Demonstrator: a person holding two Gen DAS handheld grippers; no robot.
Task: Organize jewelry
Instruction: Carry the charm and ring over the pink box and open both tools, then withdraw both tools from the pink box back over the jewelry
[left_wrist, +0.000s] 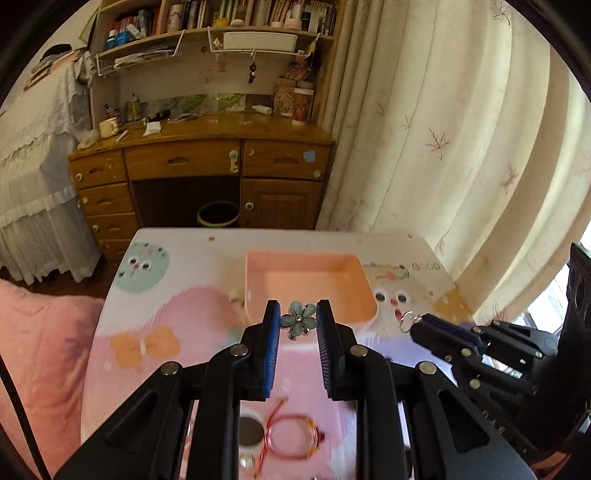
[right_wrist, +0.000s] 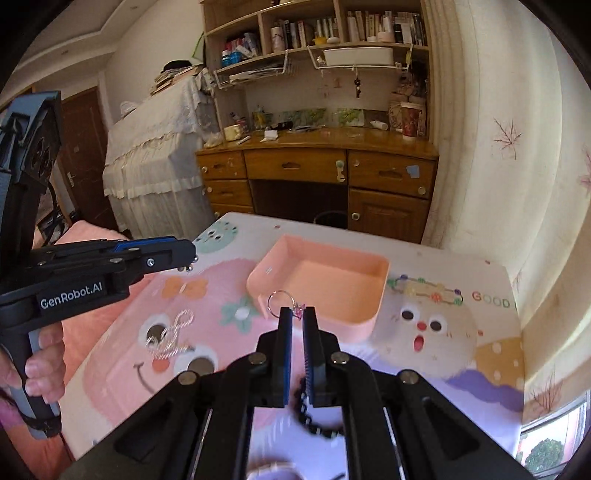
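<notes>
Left tool (left_wrist: 298, 317) pinches a blue flower charm (left_wrist: 299, 319) at its tips, the pink tray (left_wrist: 364, 280) just beyond. Only its camera catches the red bracelet (left_wrist: 294, 436) underneath. Right tool (right_wrist: 297, 316) clamps a silver ring (right_wrist: 280, 304); its view alone shows a silver chain (right_wrist: 170, 334) on the bench (right_wrist: 461, 387) to its left.

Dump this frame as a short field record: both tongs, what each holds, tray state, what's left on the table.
left tongs: shut on blue flower clip
right tongs: shut on silver ring with a pink stone
pink tray: on the table, nothing seen inside
left on table: red bracelet, silver chain, black bead string
</notes>
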